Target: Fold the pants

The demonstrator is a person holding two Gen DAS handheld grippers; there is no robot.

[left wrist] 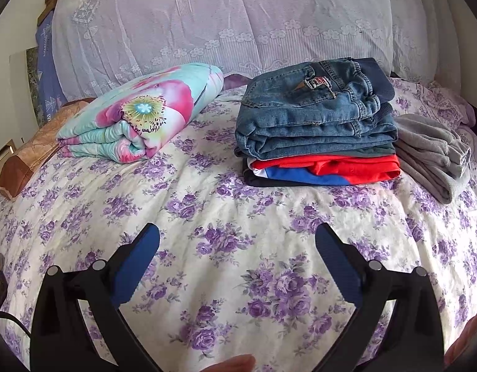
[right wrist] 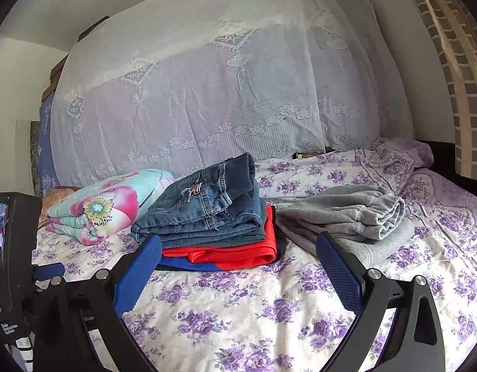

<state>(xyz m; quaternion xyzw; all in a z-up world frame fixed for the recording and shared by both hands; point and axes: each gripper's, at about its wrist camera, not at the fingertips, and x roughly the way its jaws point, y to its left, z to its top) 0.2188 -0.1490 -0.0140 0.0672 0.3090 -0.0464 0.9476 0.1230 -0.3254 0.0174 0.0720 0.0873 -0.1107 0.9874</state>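
Note:
Folded blue jeans [left wrist: 313,117] [right wrist: 204,214] top a neat stack with a red garment [left wrist: 328,166] [right wrist: 235,252] and a blue one under it, on the floral bedspread [left wrist: 207,210] [right wrist: 238,303]. Grey sweatpants [left wrist: 430,155] [right wrist: 353,217] lie loosely folded to the right of the stack. My left gripper [left wrist: 237,232] hovers open over bare bedspread, well short of the stack, nothing between its blue fingers [left wrist: 139,263]. My right gripper [right wrist: 238,241] is open too, its fingers [right wrist: 337,272] framing the stack's near edge and the grey pants without touching them.
A folded floral quilt [left wrist: 139,114] [right wrist: 95,207] lies left of the stack. Lace-covered bedding [left wrist: 223,21] [right wrist: 207,99] rises behind. A brown pillow [left wrist: 30,155] sits at the bed's left edge. The left gripper's body [right wrist: 12,248] shows at the right wrist view's left side.

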